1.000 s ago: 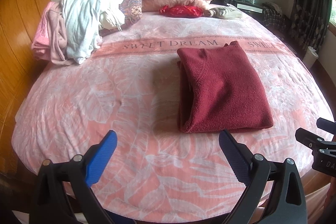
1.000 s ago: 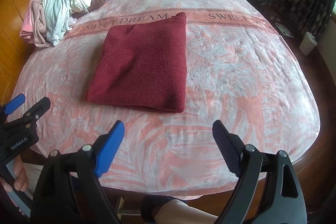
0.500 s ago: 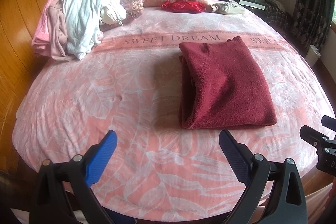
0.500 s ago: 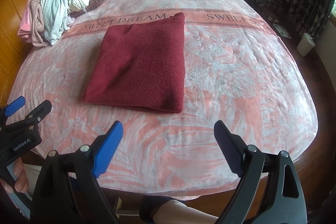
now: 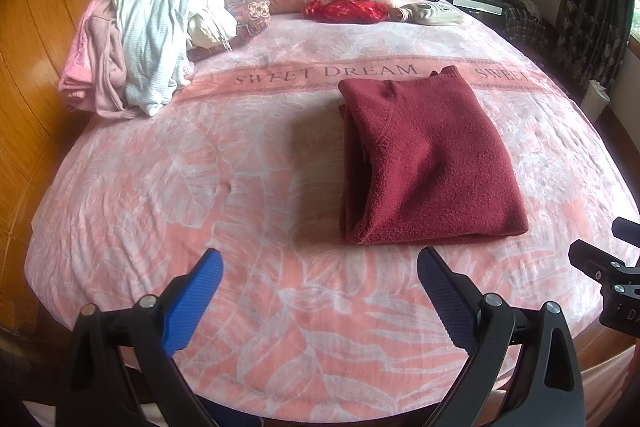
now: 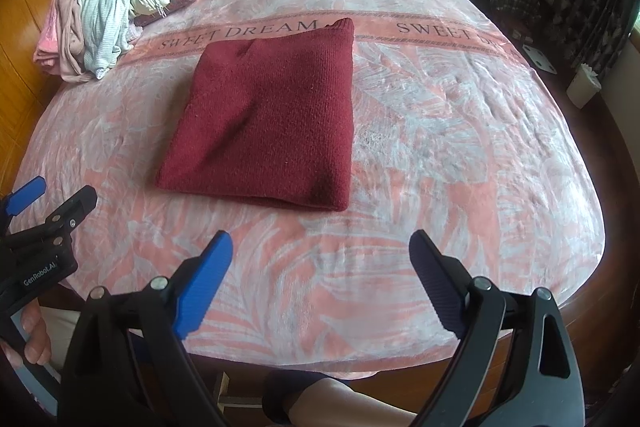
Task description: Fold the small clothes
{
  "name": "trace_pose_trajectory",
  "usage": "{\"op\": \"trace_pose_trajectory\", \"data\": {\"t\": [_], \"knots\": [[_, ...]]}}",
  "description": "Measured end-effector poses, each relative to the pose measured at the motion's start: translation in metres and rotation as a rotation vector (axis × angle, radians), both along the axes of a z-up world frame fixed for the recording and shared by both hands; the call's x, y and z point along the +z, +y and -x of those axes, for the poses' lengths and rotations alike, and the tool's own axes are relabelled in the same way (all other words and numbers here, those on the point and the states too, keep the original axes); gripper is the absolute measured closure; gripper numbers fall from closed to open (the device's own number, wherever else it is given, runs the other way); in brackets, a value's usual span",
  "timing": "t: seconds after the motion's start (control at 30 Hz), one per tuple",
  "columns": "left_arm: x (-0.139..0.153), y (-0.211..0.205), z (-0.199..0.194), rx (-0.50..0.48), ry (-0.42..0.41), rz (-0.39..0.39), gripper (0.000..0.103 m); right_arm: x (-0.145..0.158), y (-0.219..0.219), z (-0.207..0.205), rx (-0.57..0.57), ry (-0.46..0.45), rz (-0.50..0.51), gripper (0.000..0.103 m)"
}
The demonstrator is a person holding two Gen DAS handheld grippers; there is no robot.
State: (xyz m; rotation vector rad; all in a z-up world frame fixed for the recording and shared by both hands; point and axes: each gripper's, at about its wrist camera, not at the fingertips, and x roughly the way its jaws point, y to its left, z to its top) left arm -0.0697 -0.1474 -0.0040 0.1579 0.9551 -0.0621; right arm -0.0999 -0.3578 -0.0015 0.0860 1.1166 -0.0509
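A pink bedspread (image 5: 280, 187) carries a darker band printed "SWEET DREAM", repeated across the bed's width. The left tool (image 6: 52, 207), seen from the right wrist camera, bears a "GenRobot.AI" label.

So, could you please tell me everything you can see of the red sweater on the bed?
The sweater is dark red, a fuzzy knit, folded into a neat, flat, roughly rectangular packet of several layers. A ribbed edge pokes out at its far corner, and a curved seam shows near the stacked left edge. It lies mid-bed on the pink blanket, its far end overlapping the lettered band. Nothing else touches it.
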Motion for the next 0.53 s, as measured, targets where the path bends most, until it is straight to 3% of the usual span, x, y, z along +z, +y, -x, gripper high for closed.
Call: {"op": "trace_pose_trajectory", "data": {"t": [0.53], "knots": [[-0.0013, -0.0006, -0.0006, -0.008, 0.006, 0.004, 0.005, -0.003, -0.0025, 0.0016, -0.009, 0.005, -0.002, 0.013]]}}
